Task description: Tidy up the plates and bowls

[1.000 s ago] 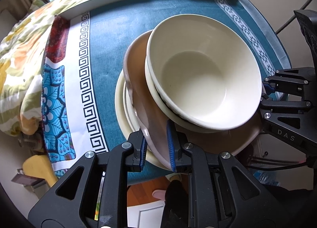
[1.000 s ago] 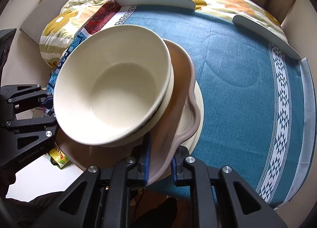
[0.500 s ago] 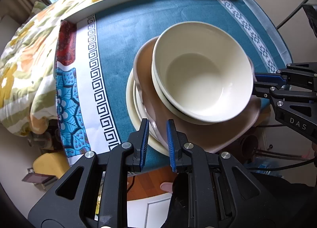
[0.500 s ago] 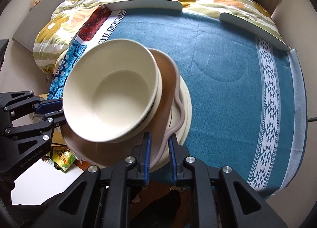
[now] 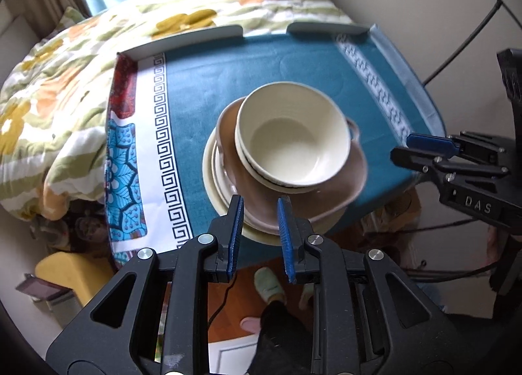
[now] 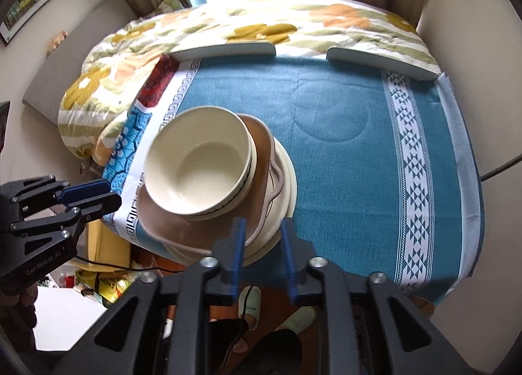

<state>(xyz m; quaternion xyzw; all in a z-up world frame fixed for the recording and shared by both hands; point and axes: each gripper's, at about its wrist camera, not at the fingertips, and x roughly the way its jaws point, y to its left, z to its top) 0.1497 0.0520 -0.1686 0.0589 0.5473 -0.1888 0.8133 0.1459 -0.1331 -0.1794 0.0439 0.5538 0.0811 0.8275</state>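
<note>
A stack stands on the teal tablecloth (image 5: pixel 208 87). Two nested cream bowls (image 5: pixel 290 140) (image 6: pixel 199 172) rest on a brown wavy-rimmed plate (image 5: pixel 329 192) (image 6: pixel 182 228), which lies on cream plates (image 5: pixel 210 176) (image 6: pixel 288 185). My left gripper (image 5: pixel 260 208) hovers above the stack's near edge. Its jaws are opening and the pads press on nothing. My right gripper (image 6: pixel 261 228) hangs over the stack's other side, jaws also opening, gripping nothing. Each gripper shows in the other's view: the right gripper (image 5: pixel 401 146) and the left gripper (image 6: pixel 112 195), both clear of the stack.
White curved rails (image 5: pixel 182 42) (image 6: pixel 381 63) line the table's far edge, with a floral quilt (image 6: pixel 261 22) behind them. The cloth's right half (image 6: pixel 359 146) lies bare. The stack overhangs the near table edge; slippers (image 5: pixel 269 283) and clutter lie on the floor below.
Both grippers were shut on the brown plate's rim a second ago. They have let go, opened, and risen back from the stack, which now sits on the cream plates.
</note>
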